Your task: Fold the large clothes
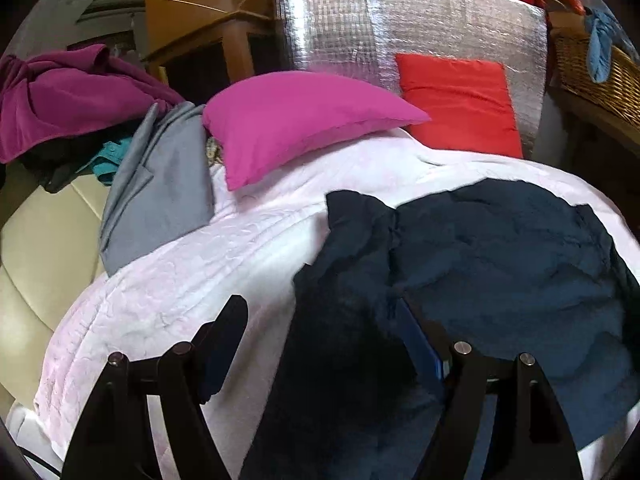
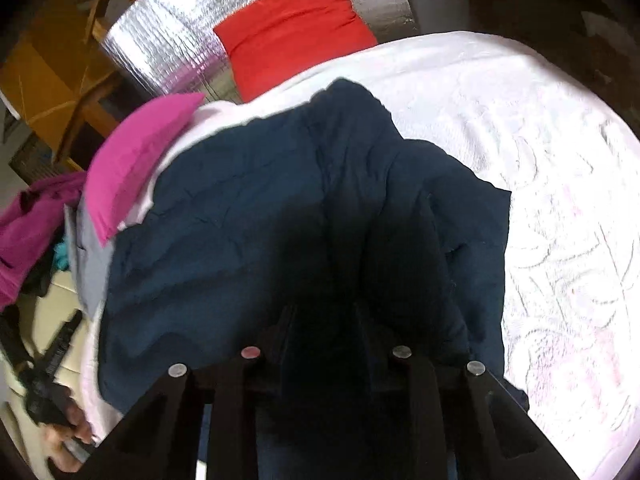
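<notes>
A large navy garment [image 1: 500, 260] lies crumpled on the white quilted bedspread [image 1: 180, 292]. In the left wrist view my left gripper [image 1: 324, 328] stands wide open over the garment's left edge. Its left finger is over the white quilt, and its blue-padded right finger [image 1: 420, 336] rests on the navy cloth without pinching it. In the right wrist view my right gripper [image 2: 324, 320] is shut on a bunched fold of the navy garment [image 2: 240, 208], which rises in dark folds to the narrow jaws. A person's hand [image 2: 68, 432] holds the left gripper [image 2: 60, 340] at the lower left.
A pink pillow [image 1: 296, 120] and a red pillow [image 1: 460, 100] lie at the head of the bed against a silver foil panel [image 1: 400, 24]. A grey garment [image 1: 160, 188], purple cloth [image 1: 60, 96] and wooden furniture [image 1: 224, 20] are at the left. A wicker basket [image 1: 592, 76] stands at the right.
</notes>
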A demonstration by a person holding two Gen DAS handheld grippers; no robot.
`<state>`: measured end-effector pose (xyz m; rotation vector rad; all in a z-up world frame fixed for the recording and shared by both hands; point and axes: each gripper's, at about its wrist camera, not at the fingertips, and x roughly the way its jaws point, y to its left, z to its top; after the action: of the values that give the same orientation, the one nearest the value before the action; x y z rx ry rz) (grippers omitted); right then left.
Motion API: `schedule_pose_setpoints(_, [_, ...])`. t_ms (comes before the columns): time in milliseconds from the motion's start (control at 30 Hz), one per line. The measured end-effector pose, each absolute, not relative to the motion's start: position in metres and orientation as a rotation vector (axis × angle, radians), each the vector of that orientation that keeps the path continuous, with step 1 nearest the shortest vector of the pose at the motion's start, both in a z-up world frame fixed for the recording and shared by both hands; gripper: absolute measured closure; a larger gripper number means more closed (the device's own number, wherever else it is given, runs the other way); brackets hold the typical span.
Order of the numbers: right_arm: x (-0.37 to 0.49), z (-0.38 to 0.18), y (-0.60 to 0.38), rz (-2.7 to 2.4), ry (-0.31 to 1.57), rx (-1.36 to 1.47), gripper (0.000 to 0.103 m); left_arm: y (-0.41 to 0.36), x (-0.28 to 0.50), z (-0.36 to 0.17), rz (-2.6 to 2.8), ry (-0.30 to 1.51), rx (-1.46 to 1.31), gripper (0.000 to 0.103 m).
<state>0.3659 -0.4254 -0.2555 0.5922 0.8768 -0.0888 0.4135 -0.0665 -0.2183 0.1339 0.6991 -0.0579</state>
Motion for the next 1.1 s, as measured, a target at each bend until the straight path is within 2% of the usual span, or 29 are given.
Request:
schedule_pose_setpoints(100, [0.350,-0.243,-0.427,-0.034,0.834,0.639,0.069,-0.064,0.408,-0.218,-0.101,0.726,0.111,0.026])
schedule_pose_setpoints(167, [0.336,-0.236,-0.430,0.010,0.799,0.684,0.052,-0.061,0.403,-0.218,-0.124,0.754,0.082,0.025])
schedule_pose_setpoints(200, [0.329,-0.235,-0.431,0.022,0.787,0.707,0.033,-0.059,0.398,-0.219,-0.140,0.770,0.062,0.025])
schedule_pose_setpoints(233, [0.321,-0.234,-0.431,0.035,0.771,0.729,0.029,-0.057,0.395,-0.220,-0.154,0.783,0.050,0.025])
schedule_pose_setpoints(567, [0.264,-0.250,-0.424,0.158,0.805,0.890,0.031,-0.031,0.353,-0.250,-0.195,0.964,-0.086,0.025])
schedule_pose_setpoints(733, [0.260,-0.279,-0.435,0.101,0.863,1.018,0.031,0.000,0.350,-0.267,-0.178,1.040,-0.319,0.025])
schedule_pose_setpoints(1000, [0.286,-0.313,-0.440,0.012,0.833,1.216,0.029,0.014,0.380,-0.297,-0.205,1.079,-0.616,0.026])
schedule_pose_setpoints(1067, [0.295,-0.323,-0.435,0.027,0.820,1.268,0.029,0.014,0.382,-0.300,-0.207,1.058,-0.655,0.029])
schedule_pose_setpoints(1100, [0.298,-0.322,-0.432,0.023,0.814,1.254,0.034,0.013,0.382,-0.297,-0.213,1.026,-0.658,0.043])
